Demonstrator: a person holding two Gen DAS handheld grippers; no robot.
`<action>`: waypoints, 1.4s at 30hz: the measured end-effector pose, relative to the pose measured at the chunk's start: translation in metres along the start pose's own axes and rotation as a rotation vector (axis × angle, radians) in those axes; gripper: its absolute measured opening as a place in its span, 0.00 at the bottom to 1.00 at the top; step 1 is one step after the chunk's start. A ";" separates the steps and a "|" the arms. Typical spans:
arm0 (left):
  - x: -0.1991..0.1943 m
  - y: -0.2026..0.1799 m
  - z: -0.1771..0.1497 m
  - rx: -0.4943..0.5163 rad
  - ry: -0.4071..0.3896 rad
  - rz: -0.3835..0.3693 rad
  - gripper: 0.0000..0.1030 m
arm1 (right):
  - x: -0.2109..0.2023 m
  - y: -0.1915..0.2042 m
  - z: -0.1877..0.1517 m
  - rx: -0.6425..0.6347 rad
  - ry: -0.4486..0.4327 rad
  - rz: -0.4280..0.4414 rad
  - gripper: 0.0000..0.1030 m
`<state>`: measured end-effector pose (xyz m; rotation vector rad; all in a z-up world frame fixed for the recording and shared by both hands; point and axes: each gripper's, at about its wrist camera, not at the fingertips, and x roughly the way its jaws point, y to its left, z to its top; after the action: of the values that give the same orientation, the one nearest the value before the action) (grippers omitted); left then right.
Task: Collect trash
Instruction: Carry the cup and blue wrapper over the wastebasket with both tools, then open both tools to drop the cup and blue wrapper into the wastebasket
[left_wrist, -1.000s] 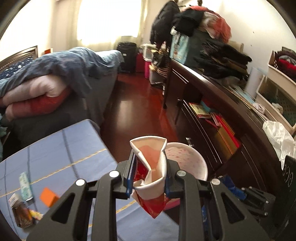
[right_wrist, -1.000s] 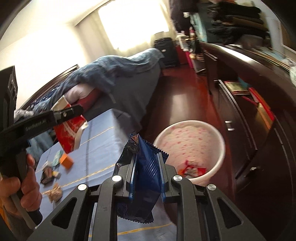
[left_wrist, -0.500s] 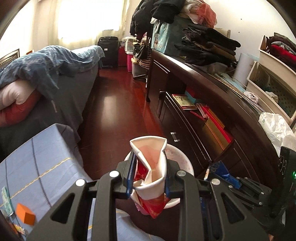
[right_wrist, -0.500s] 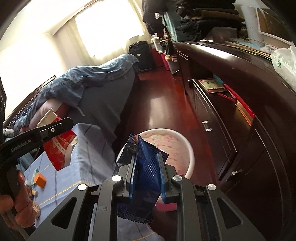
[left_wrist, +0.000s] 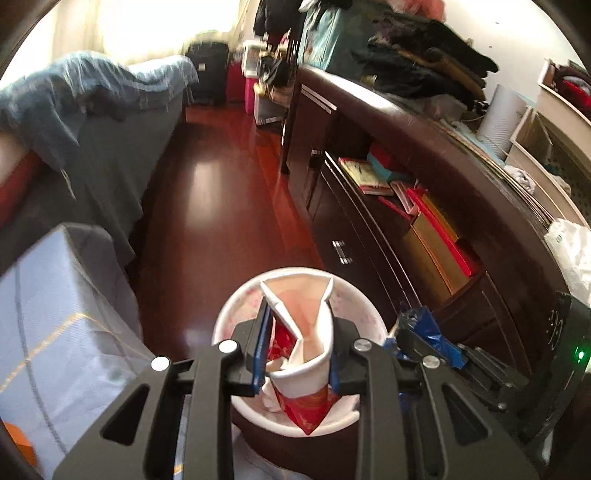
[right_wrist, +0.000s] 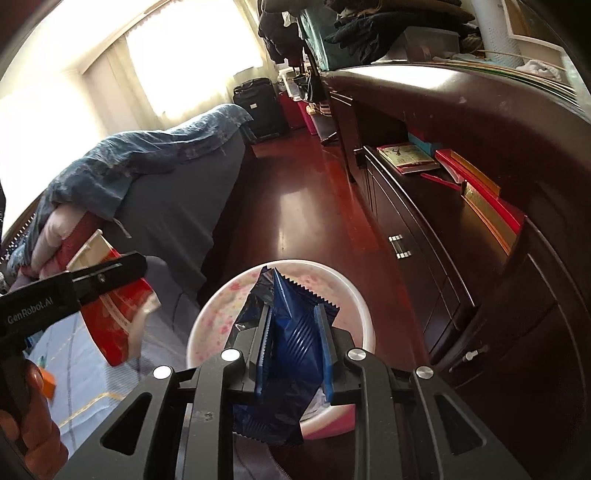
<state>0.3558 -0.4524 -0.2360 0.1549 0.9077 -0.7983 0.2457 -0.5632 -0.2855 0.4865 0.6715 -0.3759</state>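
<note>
I hold both loads over the pink-speckled bin (left_wrist: 236, 314) for dropping: left gripper (left_wrist: 297, 354) pinches a crushed paper cup (left_wrist: 303, 332), right gripper (right_wrist: 293, 350) clamps a blue wrapper (right_wrist: 291, 332).

- Grippers: 2. The left gripper (left_wrist: 297, 347) is clamped on one crushed paper cup (left_wrist: 303, 343); the right gripper (right_wrist: 295, 347) is clamped on one blue wrapper (right_wrist: 291, 339).
- Trash items held: 2 in total, one per gripper.
- Bins: 1, a white bin (right_wrist: 360, 306) with pink speckles on the floor.
- Orange blocks on the blue tablecloth (left_wrist: 55, 306): 1 (right_wrist: 48, 382).
- Suitcases by the window: 1, black (right_wrist: 260, 107).
- Beds: 1 (right_wrist: 177, 192).
- Hands in view: 1 (right_wrist: 27, 424).
</note>
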 end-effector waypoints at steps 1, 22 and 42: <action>0.006 0.002 0.000 -0.006 0.009 -0.003 0.26 | 0.004 0.000 0.001 -0.003 -0.002 -0.004 0.22; -0.055 0.021 -0.001 -0.027 -0.186 0.158 0.89 | -0.008 0.029 -0.013 -0.093 0.001 -0.076 0.77; -0.170 0.115 -0.075 -0.196 -0.188 0.454 0.95 | -0.077 0.150 -0.065 -0.312 0.123 0.169 0.88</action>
<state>0.3247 -0.2441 -0.1780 0.1056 0.7299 -0.2942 0.2293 -0.3905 -0.2324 0.2670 0.7863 -0.0783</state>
